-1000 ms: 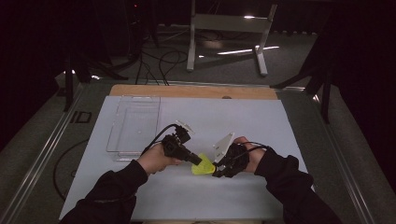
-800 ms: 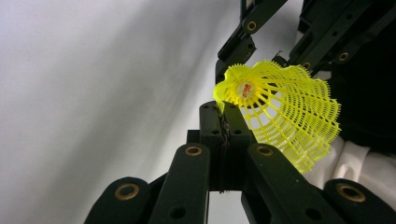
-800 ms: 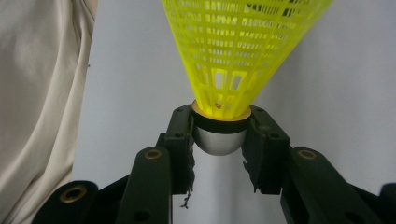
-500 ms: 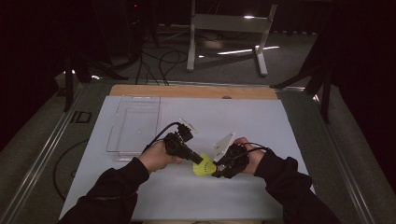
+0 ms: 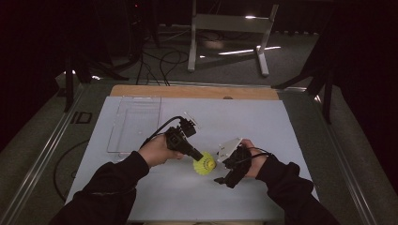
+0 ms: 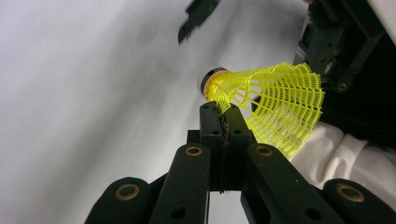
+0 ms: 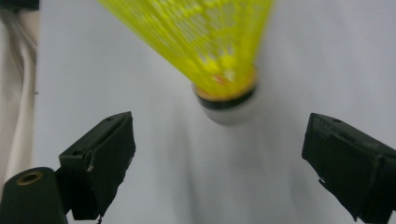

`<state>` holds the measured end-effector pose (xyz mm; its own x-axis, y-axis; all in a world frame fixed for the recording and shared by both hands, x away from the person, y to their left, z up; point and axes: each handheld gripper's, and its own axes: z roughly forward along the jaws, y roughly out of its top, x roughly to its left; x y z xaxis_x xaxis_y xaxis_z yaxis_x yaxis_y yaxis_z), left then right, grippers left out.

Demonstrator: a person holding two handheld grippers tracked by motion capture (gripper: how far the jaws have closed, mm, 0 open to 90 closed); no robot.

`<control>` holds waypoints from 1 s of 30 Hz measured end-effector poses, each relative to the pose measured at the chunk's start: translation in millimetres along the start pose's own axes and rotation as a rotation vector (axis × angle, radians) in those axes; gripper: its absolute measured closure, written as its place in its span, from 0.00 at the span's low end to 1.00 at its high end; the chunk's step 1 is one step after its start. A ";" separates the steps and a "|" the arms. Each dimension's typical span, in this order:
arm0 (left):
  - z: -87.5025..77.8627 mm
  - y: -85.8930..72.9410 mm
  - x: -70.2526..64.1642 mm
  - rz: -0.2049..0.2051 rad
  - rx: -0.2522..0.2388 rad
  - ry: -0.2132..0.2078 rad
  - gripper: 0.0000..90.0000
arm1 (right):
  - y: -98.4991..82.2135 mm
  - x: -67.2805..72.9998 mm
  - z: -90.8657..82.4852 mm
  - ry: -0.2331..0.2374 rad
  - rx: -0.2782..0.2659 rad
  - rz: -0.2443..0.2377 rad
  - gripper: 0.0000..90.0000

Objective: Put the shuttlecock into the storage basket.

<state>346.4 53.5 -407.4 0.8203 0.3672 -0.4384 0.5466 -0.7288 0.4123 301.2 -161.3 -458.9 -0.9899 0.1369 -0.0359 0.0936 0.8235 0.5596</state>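
A yellow mesh shuttlecock (image 5: 205,165) with a white cork tip (image 7: 226,109) hangs just above the white table mat. My left gripper (image 5: 199,157) is shut on the edge of its skirt (image 6: 275,100), and the jaws (image 6: 224,112) are pressed together on the mesh. My right gripper (image 5: 218,171) is open just to the right of it. In the right gripper view the cork sits between and just beyond its two spread fingers (image 7: 105,158), touching neither; the gripper's midpoint (image 7: 224,154) lies below the cork.
A clear plastic tray (image 5: 133,124) lies on the white mat (image 5: 263,122) at the back left. A wooden strip (image 5: 197,91) runs along the far table edge. Beyond it, a metal stand (image 5: 230,23) and cables are on the floor.
My left gripper has shifted slightly up and right with the shuttlecock. The right gripper has eased a little to the right, away from it.
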 end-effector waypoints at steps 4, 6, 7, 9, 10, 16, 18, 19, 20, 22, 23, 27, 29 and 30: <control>-5.2 -2.3 1.7 -0.013 0.018 0.014 1.00 | -4.1 0.0 -6.0 -0.001 -0.040 0.023 0.11; -8.4 -3.9 3.2 -0.019 0.020 0.021 1.00 | -6.7 0.1 -8.5 -0.013 -0.061 0.030 0.11; -8.4 -3.9 3.2 -0.019 0.020 0.021 1.00 | -6.7 0.1 -8.5 -0.013 -0.061 0.030 0.11; -11.2 -5.7 4.3 -0.027 0.018 0.025 1.00 | -9.9 0.4 -11.2 -0.006 -0.083 0.059 0.11; -13.3 -7.1 5.4 -0.029 0.023 0.028 1.00 | -13.5 0.4 -13.1 -0.012 -0.101 0.072 0.11; -18.5 -9.2 7.8 -0.042 0.034 0.028 1.00 | -29.6 5.1 -20.5 -0.050 -0.187 0.125 0.11; -20.5 -9.2 7.9 -0.047 0.039 0.030 1.00 | -34.7 7.0 -23.2 -0.063 -0.217 0.138 0.11; -20.5 -9.2 7.9 -0.047 0.039 0.030 1.00 | -34.7 7.0 -23.2 -0.063 -0.217 0.138 0.11; -22.9 -9.0 8.6 -0.049 0.049 0.036 1.00 | -41.3 9.4 -25.8 -0.084 -0.259 0.157 0.11; -25.3 -8.8 9.0 -0.056 0.048 0.038 1.00 | -46.3 10.7 -26.9 -0.083 -0.276 0.171 0.11; -27.4 -8.5 9.2 -0.051 0.062 0.040 1.00 | -48.4 11.2 -27.1 -0.085 -0.281 0.174 0.11; -31.9 -8.3 10.0 -0.058 0.067 0.047 1.00 | -58.0 12.3 -28.1 -0.093 -0.287 0.206 0.11; -35.8 -8.3 11.1 -0.067 0.071 0.053 1.00 | -64.0 12.4 -28.7 -0.099 -0.299 0.226 0.11; -40.9 -8.8 12.9 -0.065 0.079 0.057 1.00 | -70.2 13.0 -29.6 -0.128 -0.303 0.245 0.11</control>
<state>359.1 88.3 -384.1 0.7933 0.4454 -0.4150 0.5855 -0.7450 0.3195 278.6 -233.7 -474.2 -0.9194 0.3916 0.0367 0.2704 0.5616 0.7820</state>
